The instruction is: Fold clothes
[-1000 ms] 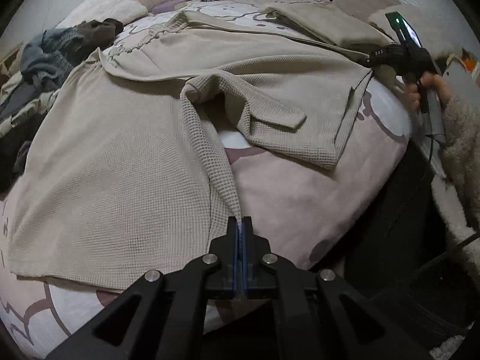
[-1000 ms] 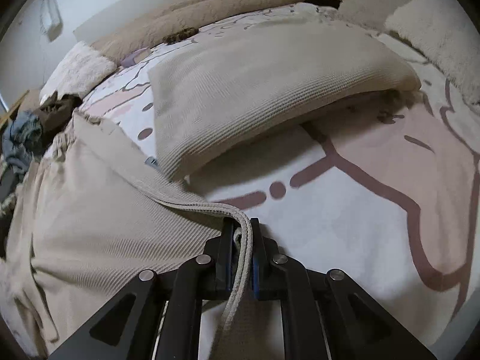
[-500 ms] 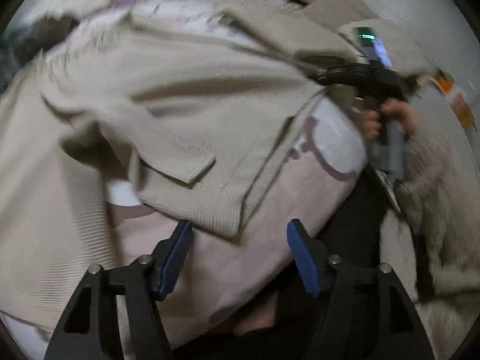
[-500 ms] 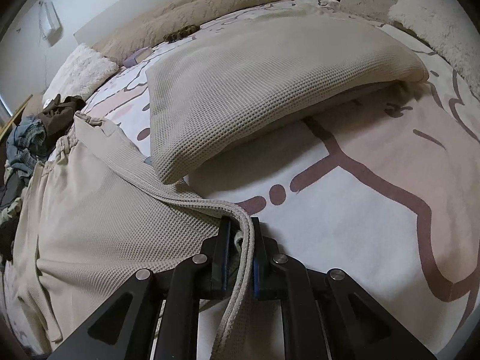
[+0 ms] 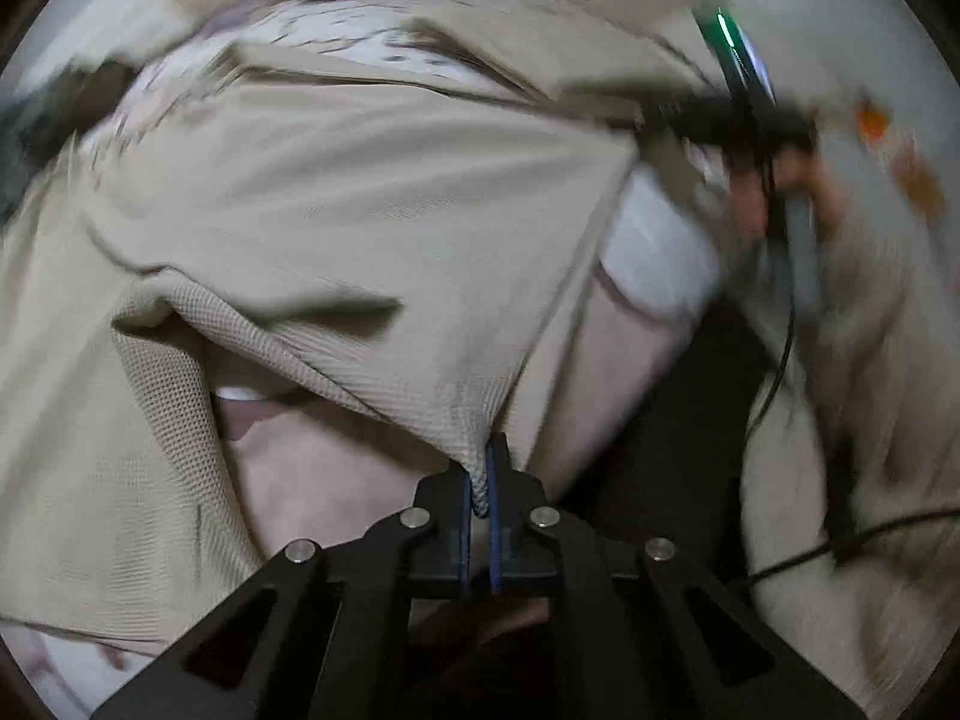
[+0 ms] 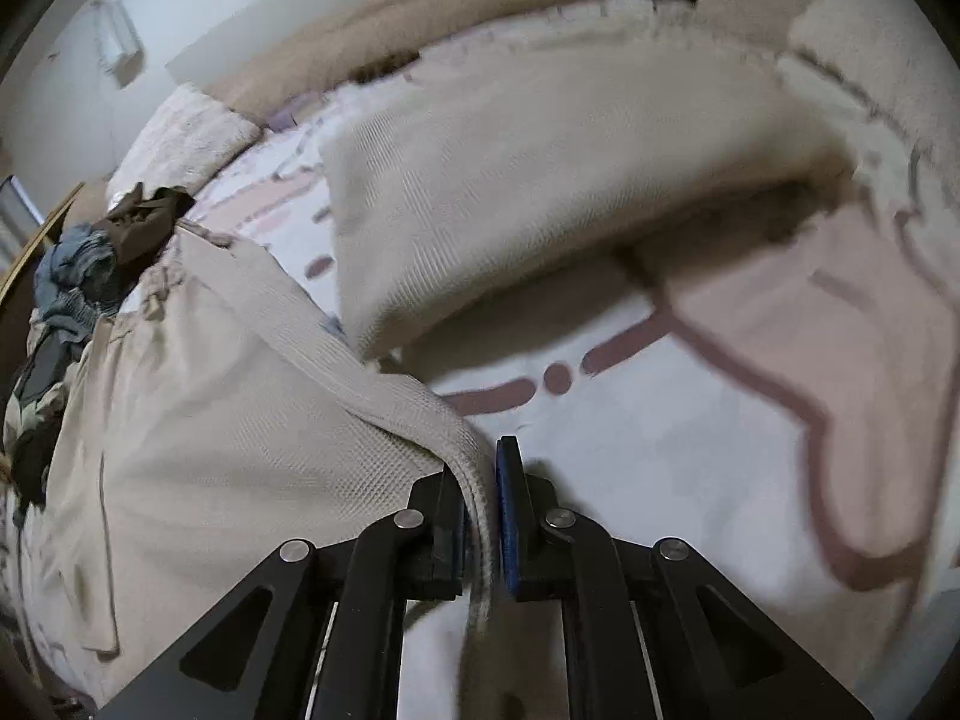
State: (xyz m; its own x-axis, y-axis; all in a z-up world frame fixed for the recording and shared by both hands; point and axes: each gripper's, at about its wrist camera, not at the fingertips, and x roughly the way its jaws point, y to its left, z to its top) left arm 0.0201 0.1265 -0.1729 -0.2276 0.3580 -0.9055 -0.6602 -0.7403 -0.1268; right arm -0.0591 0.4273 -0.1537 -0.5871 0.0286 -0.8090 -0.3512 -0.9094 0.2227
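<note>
The left tongs (image 5: 479,483) are closed on a corner of the beige garment (image 5: 360,228), which spreads ahead of them over the bed (image 6: 660,456). The right tongs (image 6: 480,504) pinch its thick hem.

The waffle-knit garment (image 5: 360,228) is plain beige. The bedspread (image 6: 690,450) under it is white with pink patches outlined in mauve (dashes and a dot too)

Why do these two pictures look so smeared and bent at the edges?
Left wrist view: motion blur smears the beige garment and the far hand; only the left gripper stays sharp. Right wrist view: milder blur, fisheye curving the bedspread, dim lighting.
</note>
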